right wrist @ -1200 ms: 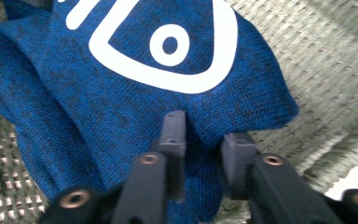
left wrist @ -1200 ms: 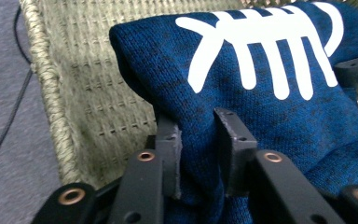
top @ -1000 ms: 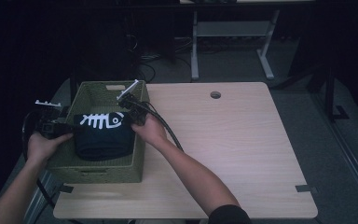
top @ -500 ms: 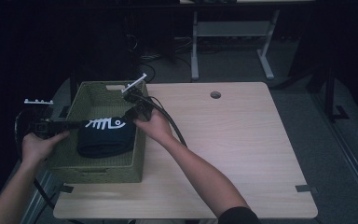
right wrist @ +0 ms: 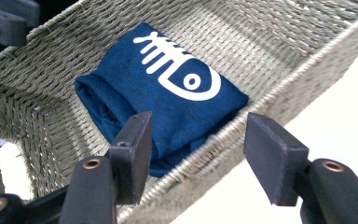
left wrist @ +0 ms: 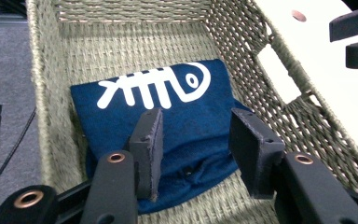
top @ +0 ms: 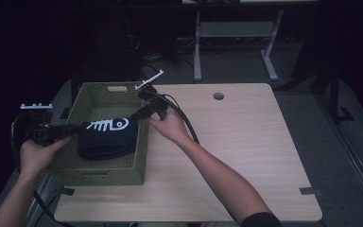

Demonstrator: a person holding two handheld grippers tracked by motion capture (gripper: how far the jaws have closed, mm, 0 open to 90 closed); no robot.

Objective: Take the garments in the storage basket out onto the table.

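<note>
A folded dark blue cloth [top: 108, 137] with a white fish-skeleton print lies flat on the bottom of a woven green-grey basket [top: 99, 172] at the table's left. My left gripper [top: 73, 128] hovers over the basket's left rim, and its jaws have just been opening with nothing between them. In the left gripper view the left gripper [left wrist: 196, 119] stands above the cloth [left wrist: 158, 86], not touching it. My right gripper [top: 134, 116] hangs over the basket's right rim; its jaws have also just been opening and hold nothing. The right gripper [right wrist: 199, 122] looks down on the cloth [right wrist: 168, 88].
The wooden tabletop [top: 246, 142] spreads to the right of the basket, with a round cable hole [top: 218, 96] near its far edge. Black tape marks [top: 309, 191] sit at the front corners. A grey desk frame [top: 236, 33] stands beyond the table.
Both grippers have let go of the cloth, opened, and pulled up and away from each other toward the basket's rims. The cloth now rests in the basket.
</note>
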